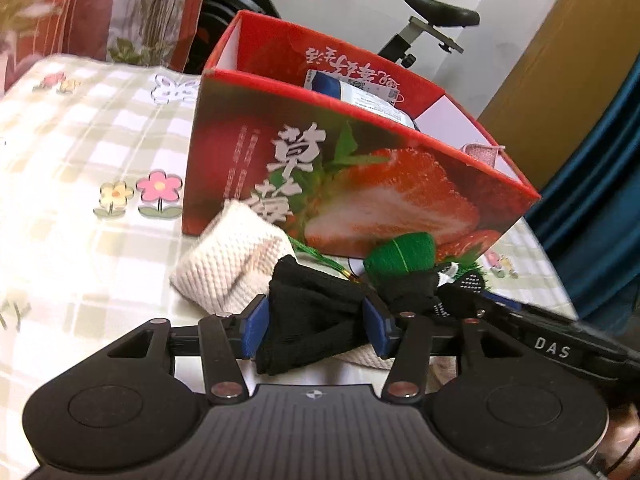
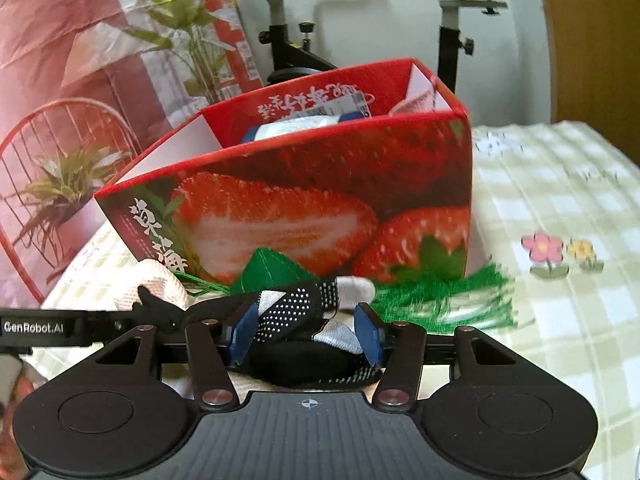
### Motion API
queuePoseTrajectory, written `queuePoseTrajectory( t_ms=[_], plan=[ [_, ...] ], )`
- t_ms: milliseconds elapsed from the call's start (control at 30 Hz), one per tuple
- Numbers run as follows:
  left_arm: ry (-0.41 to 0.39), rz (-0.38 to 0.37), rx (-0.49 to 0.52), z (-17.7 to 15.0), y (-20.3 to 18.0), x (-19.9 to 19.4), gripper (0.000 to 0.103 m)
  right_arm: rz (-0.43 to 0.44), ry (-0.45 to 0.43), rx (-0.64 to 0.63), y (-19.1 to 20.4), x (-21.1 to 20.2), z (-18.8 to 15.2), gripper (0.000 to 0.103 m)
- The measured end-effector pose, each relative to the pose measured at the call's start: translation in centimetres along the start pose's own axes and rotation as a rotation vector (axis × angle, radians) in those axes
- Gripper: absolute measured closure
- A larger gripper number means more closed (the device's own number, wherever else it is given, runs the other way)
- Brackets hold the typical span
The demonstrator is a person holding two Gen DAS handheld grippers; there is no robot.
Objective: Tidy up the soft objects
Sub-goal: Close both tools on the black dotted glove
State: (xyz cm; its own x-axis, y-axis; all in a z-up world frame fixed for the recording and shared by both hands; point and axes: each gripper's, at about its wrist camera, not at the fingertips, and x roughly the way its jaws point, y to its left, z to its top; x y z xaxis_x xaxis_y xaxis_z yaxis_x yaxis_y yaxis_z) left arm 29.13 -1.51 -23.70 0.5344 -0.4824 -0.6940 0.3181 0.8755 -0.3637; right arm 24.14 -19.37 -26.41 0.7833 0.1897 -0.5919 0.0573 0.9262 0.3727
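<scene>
Left wrist view: left tool straddles a black sock on the table, before the strawberry box; grip unclear.

Right wrist view: right tool straddles a dotted sock; grip unclear.

A red strawberry-print box with white characters stands beyond the left tongs, whose pads are blue. Between those pads lies a black sock; a cream ribbed sock sits just to their left. A black-and-white sock with white dots lies between the right tongs. A green tassel lies to their right, on a green-and-white checked cloth with pink and yellow flowers.
</scene>
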Motion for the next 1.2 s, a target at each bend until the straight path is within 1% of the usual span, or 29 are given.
queuePoseTrajectory(
  t_ms=[33, 67, 100, 133, 200, 233, 300, 333, 500, 533, 600, 700, 867, 1000, 1100, 1200],
  plan=[
    [0.002, -0.007, -0.013, -0.2, 0.1, 0.0, 0.052, 0.003, 0.001, 0.011, -0.1, -0.1, 0.0, 0.053],
    [-0.002, -0.01, -0.017, -0.3, 0.1, 0.0, 0.057, 0.006, 0.001, 0.02, -0.1, -0.1, -0.1, 0.053],
    [-0.005, -0.013, -0.011, -0.4, -0.1, -0.1, 0.071, 0.011, 0.001, 0.028, -0.1, -0.2, -0.2, 0.053],
    [-0.007, -0.006, 0.003, -0.6, -0.3, -0.2, 0.079, 0.015, 0.003, 0.03, -0.1, -0.3, -0.3, 0.053],
    [-0.015, 0.0, 0.03, -0.8, -1.0, -0.5, 0.083, 0.022, 0.009, 0.021, 0.2, -0.5, -0.4, 0.059],
    [-0.022, 0.009, 0.04, -0.9, -1.4, -0.7, 0.084, 0.024, 0.01, 0.013, 0.3, -0.8, -0.6, 0.06],
    [-0.029, 0.007, 0.038, -1.2, -1.6, -1.0, 0.085, 0.028, 0.014, 0.001, 0.5, -1.1, -0.8, 0.067],
    [-0.029, 0.004, 0.031, -1.4, -1.6, -1.3, 0.085, 0.03, 0.015, -0.001, 0.6, -1.3, -1.0, 0.069],
    [-0.026, -0.005, 0.016, -2.6, -1.6, -2.1, 0.085, 0.044, 0.007, 0.013, 0.4, -2.3, -1.7, 0.08],
    [-0.026, -0.006, 0.015, -2.7, -1.6, -2.3, 0.085, 0.047, 0.007, 0.018, 0.4, -2.5, -1.8, 0.081],
    [-0.03, -0.005, 0.013, -3.1, -1.8, -2.7, 0.085, 0.051, 0.005, 0.027, 0.4, -3.0, -2.1, 0.088],
    [-0.038, -0.007, 0.015, -3.7, -2.2, -3.6, 0.085, 0.058, 0.001, 0.013, 0.7, -3.9, -2.6, 0.092],
    [-0.041, -0.003, 0.021, -5.2, -2.5, -4.7, 0.085, 0.059, -0.002, -0.017, 1.2, -5.5, -3.7, 0.092],
    [-0.02, 0.003, 0.003, -6.4, -2.2, -4.5, 0.085, 0.042, -0.006, -0.057, 1.7, -6.1, -4.3, 0.091],
    [-0.007, 0.012, -0.013, -6.7, -1.7, -4.1, 0.085, 0.013, -0.02, -0.118, 2.4, -6.4, -4.5, 0.08],
    [-0.016, 0.017, -0.022, -6.6, -1.5, -4.2, 0.085, 0.011, -0.034, -0.136, 2.7, -6.6, -4.5, 0.077]
  ],
)
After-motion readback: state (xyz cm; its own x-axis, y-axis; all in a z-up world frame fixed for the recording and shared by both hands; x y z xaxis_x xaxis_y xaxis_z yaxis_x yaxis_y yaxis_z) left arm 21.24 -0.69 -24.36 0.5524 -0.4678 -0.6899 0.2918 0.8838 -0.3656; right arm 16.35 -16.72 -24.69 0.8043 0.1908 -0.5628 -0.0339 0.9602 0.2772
